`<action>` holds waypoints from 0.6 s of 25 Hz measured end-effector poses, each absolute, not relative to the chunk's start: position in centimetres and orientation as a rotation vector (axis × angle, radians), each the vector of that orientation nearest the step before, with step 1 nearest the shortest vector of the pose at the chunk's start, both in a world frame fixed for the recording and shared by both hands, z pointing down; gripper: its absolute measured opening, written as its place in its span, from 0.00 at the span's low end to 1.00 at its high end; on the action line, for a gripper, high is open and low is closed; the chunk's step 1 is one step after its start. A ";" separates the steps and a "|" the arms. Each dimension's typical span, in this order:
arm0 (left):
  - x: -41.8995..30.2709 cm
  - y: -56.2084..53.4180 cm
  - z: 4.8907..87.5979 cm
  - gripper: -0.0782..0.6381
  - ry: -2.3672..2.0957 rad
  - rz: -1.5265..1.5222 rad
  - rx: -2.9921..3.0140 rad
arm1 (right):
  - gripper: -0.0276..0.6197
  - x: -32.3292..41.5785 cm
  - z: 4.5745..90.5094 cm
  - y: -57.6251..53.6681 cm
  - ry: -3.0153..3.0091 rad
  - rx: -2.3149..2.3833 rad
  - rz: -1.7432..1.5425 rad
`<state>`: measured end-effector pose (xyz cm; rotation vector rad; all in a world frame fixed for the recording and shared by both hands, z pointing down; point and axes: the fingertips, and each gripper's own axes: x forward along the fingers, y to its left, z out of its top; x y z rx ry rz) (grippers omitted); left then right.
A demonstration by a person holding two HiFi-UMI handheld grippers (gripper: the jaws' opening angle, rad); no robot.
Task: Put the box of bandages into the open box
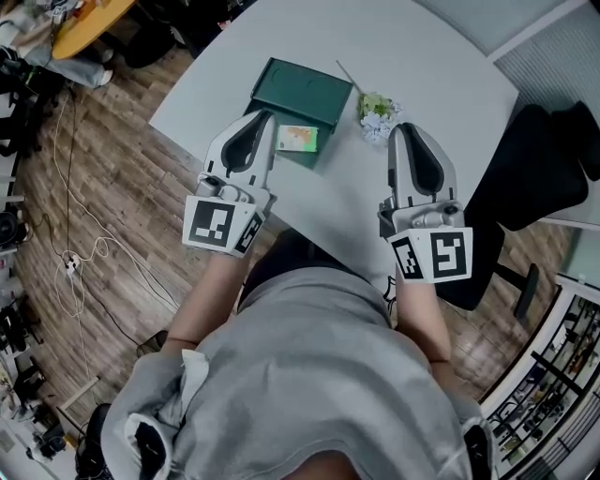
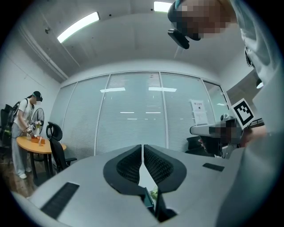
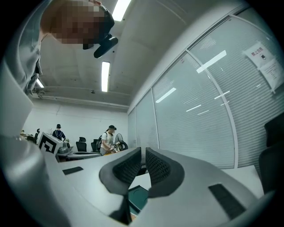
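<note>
A dark green open box (image 1: 302,92) lies on the white table (image 1: 422,56). The small box of bandages (image 1: 297,139), printed green and orange, rests at the green box's near edge, apparently inside its lower half. My left gripper (image 1: 266,116) hovers just left of the bandage box, shut and empty. My right gripper (image 1: 405,127) is held to the right, near a small sprig of flowers (image 1: 377,112), also shut on nothing. The left gripper view shows the left gripper (image 2: 142,146) with its jaws meeting. In the right gripper view the right gripper (image 3: 143,150) is shut, and a corner of the green box (image 3: 137,198) shows below.
A black office chair (image 1: 544,169) stands right of the table. Cables (image 1: 75,253) trail over the wood floor on the left. A yellow round table (image 1: 89,23) sits far left. A glass partition (image 2: 133,115) lies ahead, and people stand in the background (image 3: 108,137).
</note>
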<state>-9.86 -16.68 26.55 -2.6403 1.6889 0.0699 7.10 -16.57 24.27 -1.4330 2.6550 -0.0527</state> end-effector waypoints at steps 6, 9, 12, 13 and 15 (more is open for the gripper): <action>-9.4 -16.5 26.4 0.15 1.672 0.046 -2.639 | 0.14 7.4 23.6 -16.0 2.645 -1.427 -0.050; -9.2 -16.3 26.1 0.15 1.665 0.042 -2.635 | 0.14 7.7 23.3 -15.7 2.633 -1.426 -0.053; -9.1 -15.9 25.8 0.15 1.654 0.039 -2.637 | 0.14 7.7 23.1 -15.3 2.630 -1.430 -0.055; -9.1 -15.8 25.7 0.15 1.652 0.038 -2.638 | 0.14 7.7 23.1 -15.1 2.629 -1.432 -0.056; -9.1 -15.5 25.7 0.15 1.651 0.035 -2.641 | 0.14 7.7 23.1 -14.8 2.627 -1.434 -0.058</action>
